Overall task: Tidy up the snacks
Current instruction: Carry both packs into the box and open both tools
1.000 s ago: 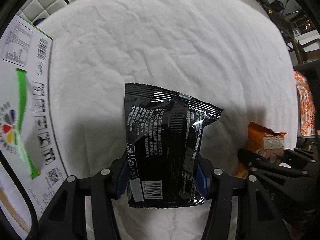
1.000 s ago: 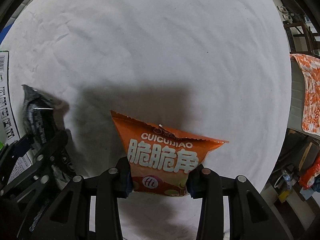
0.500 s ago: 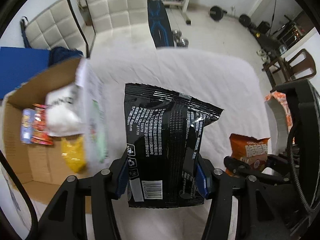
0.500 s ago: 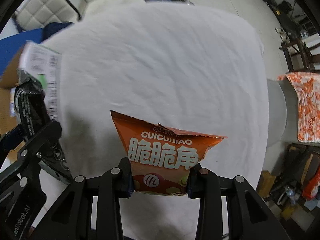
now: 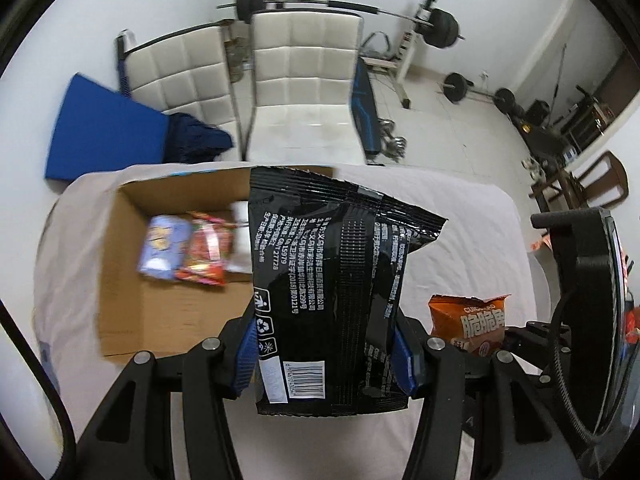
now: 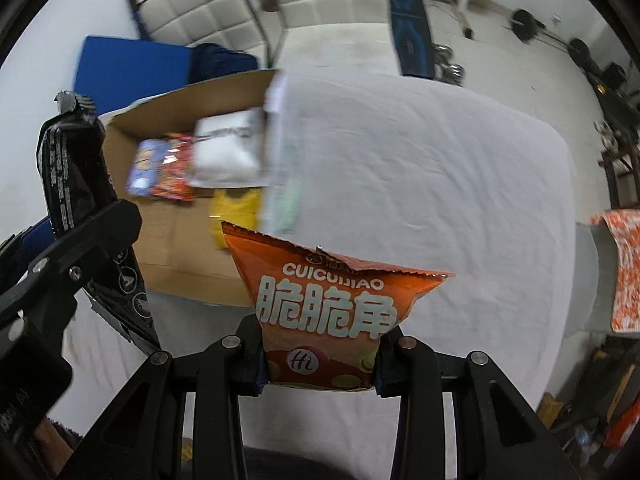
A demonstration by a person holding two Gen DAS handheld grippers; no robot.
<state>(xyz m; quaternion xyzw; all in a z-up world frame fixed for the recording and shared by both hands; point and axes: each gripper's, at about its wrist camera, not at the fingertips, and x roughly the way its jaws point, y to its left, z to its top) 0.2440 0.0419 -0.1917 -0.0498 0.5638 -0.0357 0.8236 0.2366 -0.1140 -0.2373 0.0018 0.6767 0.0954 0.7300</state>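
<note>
My left gripper [image 5: 326, 354] is shut on a black snack bag [image 5: 332, 280] with white print, held upright above the table. Behind it to the left stands an open cardboard box [image 5: 132, 312] holding several snack packs [image 5: 188, 252]. My right gripper [image 6: 320, 364] is shut on an orange snack bag [image 6: 324, 308], raised over the white tablecloth. In the right wrist view the box [image 6: 180, 256] lies left of the orange bag, and the black bag [image 6: 76, 168] shows at the far left. The orange bag [image 5: 468, 324] appears at the right of the left wrist view.
A white cloth [image 6: 440, 180] covers the table. Two white padded chairs [image 5: 304, 80] stand behind it, with a blue mat [image 5: 100, 132] and dark cloth to the left. Weights and a bench [image 5: 368, 108] fill the floor beyond. An orange patterned cloth [image 6: 624, 268] lies at right.
Both grippers have lifted and tilted up with their bags; the views rose from the tablecloth to the box's inside and the room behind. Both grips are unchanged.
</note>
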